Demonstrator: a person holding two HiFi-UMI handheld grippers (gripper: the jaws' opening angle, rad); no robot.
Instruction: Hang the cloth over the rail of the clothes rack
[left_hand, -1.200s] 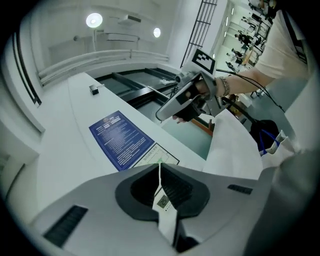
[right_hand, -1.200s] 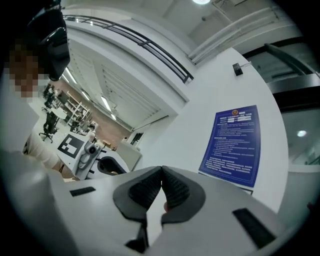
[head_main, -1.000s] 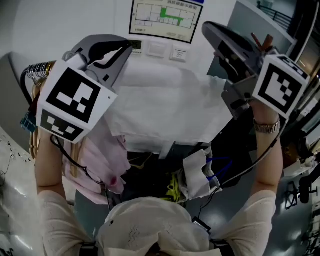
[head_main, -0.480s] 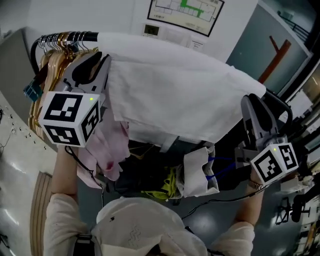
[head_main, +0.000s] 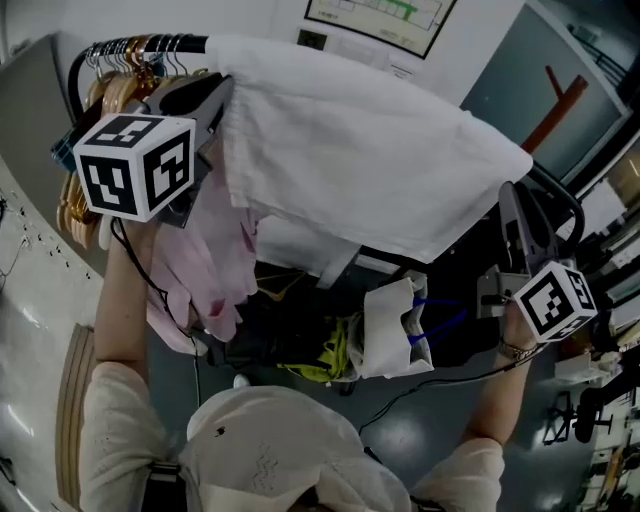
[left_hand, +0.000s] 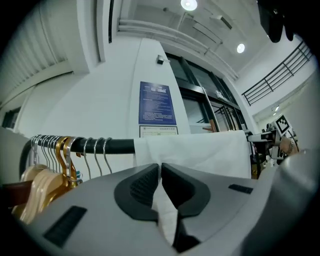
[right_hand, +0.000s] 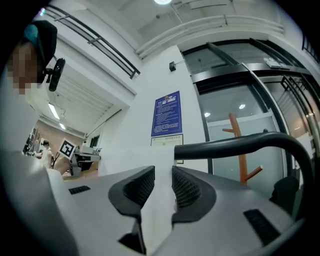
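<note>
The white cloth (head_main: 360, 150) lies draped over the black rail (head_main: 175, 45) of the clothes rack, hanging down on the near side. My left gripper (head_main: 215, 90) is at the cloth's left edge, just below the rail. In the left gripper view its jaws (left_hand: 160, 167) have just been opening and stand a thin slit apart, with a fold of cloth (left_hand: 167, 215) still pinched in it. My right gripper (head_main: 512, 195) is at the cloth's right corner. Its jaws (right_hand: 163, 172) have also just been opening and stand clearly apart, with cloth (right_hand: 157, 205) hanging loose between them.
Several wooden and metal hangers (head_main: 110, 90) crowd the rail's left end, with a pink garment (head_main: 215, 270) hanging below. A white bag (head_main: 390, 335) and cables lie on the floor under the rack. A wooden coat stand (head_main: 560, 95) rises at the back right.
Both grippers came down from above the rail, and the cloth now lies over it. The right gripper dropped furthest, to the lower right. The left gripper rolled.
</note>
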